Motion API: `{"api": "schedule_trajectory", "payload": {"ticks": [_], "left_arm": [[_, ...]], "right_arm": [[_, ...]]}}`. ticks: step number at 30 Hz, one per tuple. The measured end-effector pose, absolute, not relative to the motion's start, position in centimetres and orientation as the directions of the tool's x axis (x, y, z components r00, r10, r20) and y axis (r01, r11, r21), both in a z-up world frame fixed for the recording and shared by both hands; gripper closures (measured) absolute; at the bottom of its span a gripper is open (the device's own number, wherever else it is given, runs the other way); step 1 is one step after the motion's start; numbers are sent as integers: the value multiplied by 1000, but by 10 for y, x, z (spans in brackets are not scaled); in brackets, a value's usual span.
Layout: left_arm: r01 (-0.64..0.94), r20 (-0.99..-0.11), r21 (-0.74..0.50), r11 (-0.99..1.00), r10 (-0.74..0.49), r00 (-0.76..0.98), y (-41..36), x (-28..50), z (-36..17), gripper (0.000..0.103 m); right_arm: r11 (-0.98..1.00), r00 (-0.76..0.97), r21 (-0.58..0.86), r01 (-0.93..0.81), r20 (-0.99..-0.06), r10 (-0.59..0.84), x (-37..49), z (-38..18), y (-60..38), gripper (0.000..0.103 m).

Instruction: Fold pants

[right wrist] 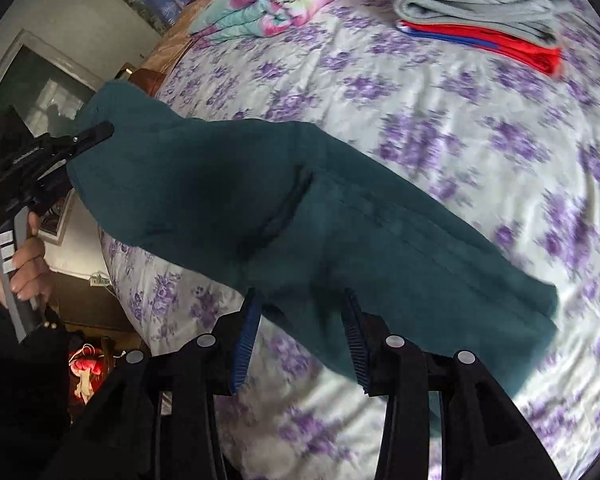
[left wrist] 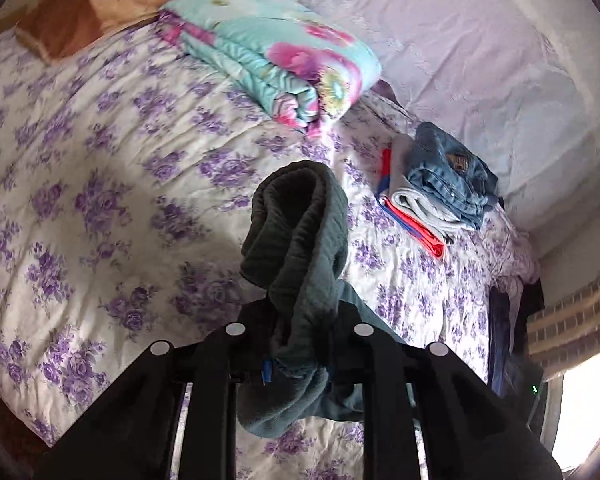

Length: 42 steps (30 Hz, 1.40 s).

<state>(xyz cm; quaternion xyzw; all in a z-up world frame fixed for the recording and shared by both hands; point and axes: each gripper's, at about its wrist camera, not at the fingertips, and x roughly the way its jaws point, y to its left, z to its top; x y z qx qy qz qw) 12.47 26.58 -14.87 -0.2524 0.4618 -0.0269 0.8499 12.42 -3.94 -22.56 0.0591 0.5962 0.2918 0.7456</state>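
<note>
**Left claw clamped on teal pants; right claw spread**

Left claw (left wrist: 300,320) is pinching a bunched fold of the teal fleece pants (left wrist: 300,232), which hang from it above the bed (left wrist: 100,184). My right claw (right wrist: 300,320) stands spread, its blue-padded fingers (right wrist: 245,340) either side of the cloth. From the right wrist, the pants (right wrist: 300,216) stretch across to the left claw (right wrist: 80,140), partly draped on the floral bedsheet. A stack of folded clothes (left wrist: 436,184) and a folded floral quilt (left wrist: 276,56) lie well apart.
</note>
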Motion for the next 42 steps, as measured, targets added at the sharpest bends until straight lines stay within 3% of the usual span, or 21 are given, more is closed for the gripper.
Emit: {"api": "schedule_trajectory", "payload": {"ticks": [8,11,14,18,24,27,32,42], "left_arm": [[-183,-788,-424,887,-262,557,255,128,-149,86],[-185,-790,-422,888,-260,555,256,128,-149,86],[-197,-803,-401,894,-240,546,257,129,-151,86],[-200,-806,-399,895,-237,543,258,130,-151,86],[-195,-819,-380,904,-231,525,249,134,-155,86],[-181,-816,-379,907,-235,528,242,134,-152,86],[-117,-812,-335,935,-223,540,217,132,-140,85],[115,-858,-283,952,-304,413,82,146,-154,85]], "right_arm": [[799,98,360,-482,-884,457,165,-252,52,61],[804,118,329,-495,-892,437,171,-253,63,78],[810,121,331,-485,-892,436,180,-256,69,85],[811,109,330,-483,-896,430,188,-263,80,92],[811,55,363,-459,-900,433,194,-279,84,92],[798,96,423,-430,-857,506,192,-245,54,92],[855,258,354,-378,-847,465,168,-196,-43,92],[926,324,360,114,-894,308,38,-218,-255,91]]}}
